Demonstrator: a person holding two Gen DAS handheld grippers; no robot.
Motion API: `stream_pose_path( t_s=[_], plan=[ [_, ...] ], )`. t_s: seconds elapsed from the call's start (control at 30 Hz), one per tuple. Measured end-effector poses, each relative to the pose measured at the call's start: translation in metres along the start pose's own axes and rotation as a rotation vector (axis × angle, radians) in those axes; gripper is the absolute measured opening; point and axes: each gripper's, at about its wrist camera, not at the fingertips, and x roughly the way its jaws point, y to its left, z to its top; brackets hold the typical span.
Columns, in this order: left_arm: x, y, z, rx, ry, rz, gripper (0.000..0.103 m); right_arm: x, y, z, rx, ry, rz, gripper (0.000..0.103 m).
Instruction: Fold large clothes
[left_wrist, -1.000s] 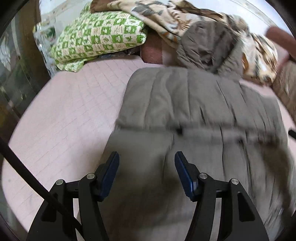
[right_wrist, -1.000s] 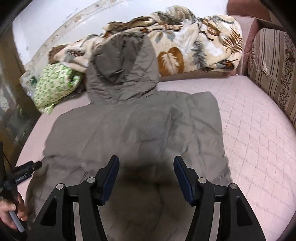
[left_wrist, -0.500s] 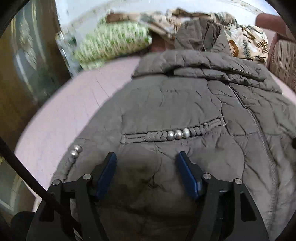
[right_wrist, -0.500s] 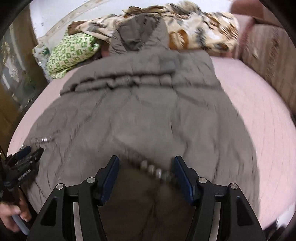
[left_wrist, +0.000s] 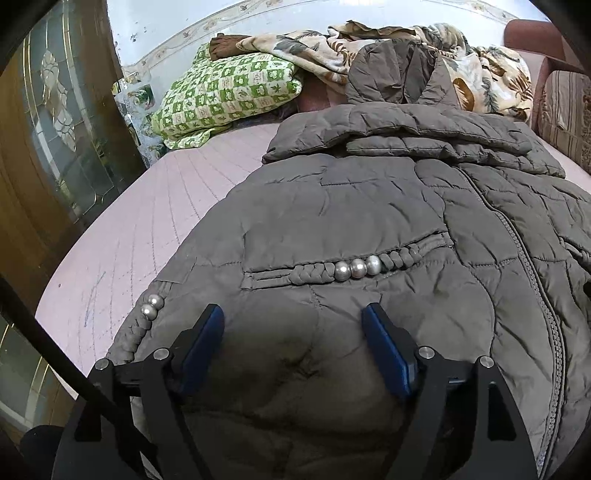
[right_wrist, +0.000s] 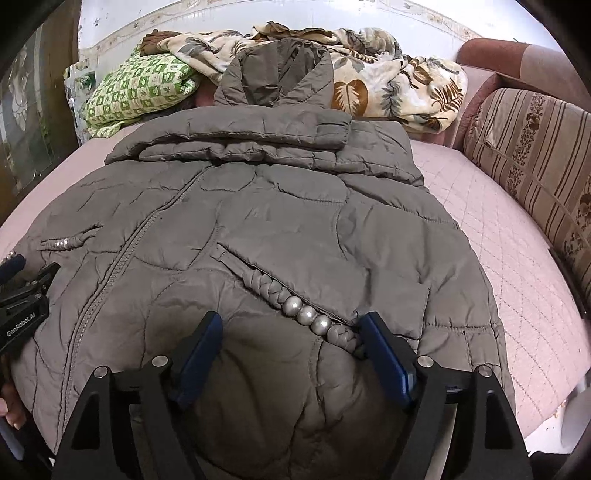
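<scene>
A large grey-brown quilted hooded jacket (left_wrist: 369, 206) lies front-up on a pink bed, zipper closed, both sleeves folded across the chest, hood (right_wrist: 280, 70) toward the far end. It also fills the right wrist view (right_wrist: 288, 221). My left gripper (left_wrist: 293, 332) is open, low over the hem on the jacket's left side, below a braided pocket with silver beads (left_wrist: 356, 267). My right gripper (right_wrist: 291, 338) is open over the hem on the right side, by the other beaded pocket (right_wrist: 306, 314). The left gripper also shows in the right wrist view (right_wrist: 26, 295) at the left edge.
A green checked pillow (left_wrist: 225, 92) and a leaf-print blanket (right_wrist: 388, 77) lie at the head of the pink quilted mattress (right_wrist: 498, 229). A striped sofa cushion (right_wrist: 535, 147) lines the right side. A wooden glass-panel door (left_wrist: 55, 147) stands left.
Both grippers have pulled back and dropped low toward the jacket's hem. The jacket's back faced up before; it now shows its front, with zipper and beaded pockets.
</scene>
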Motion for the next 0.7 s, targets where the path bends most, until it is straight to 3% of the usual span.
stream_pose_path(
  t_s=[0.7],
  plan=[
    [-0.0006, 0.0013, 0.0019, -0.012, 0.017, -0.011, 0.08, -0.0029, 0.002, -0.001, -0.006, -0.005, -0.014, 0.086]
  ],
)
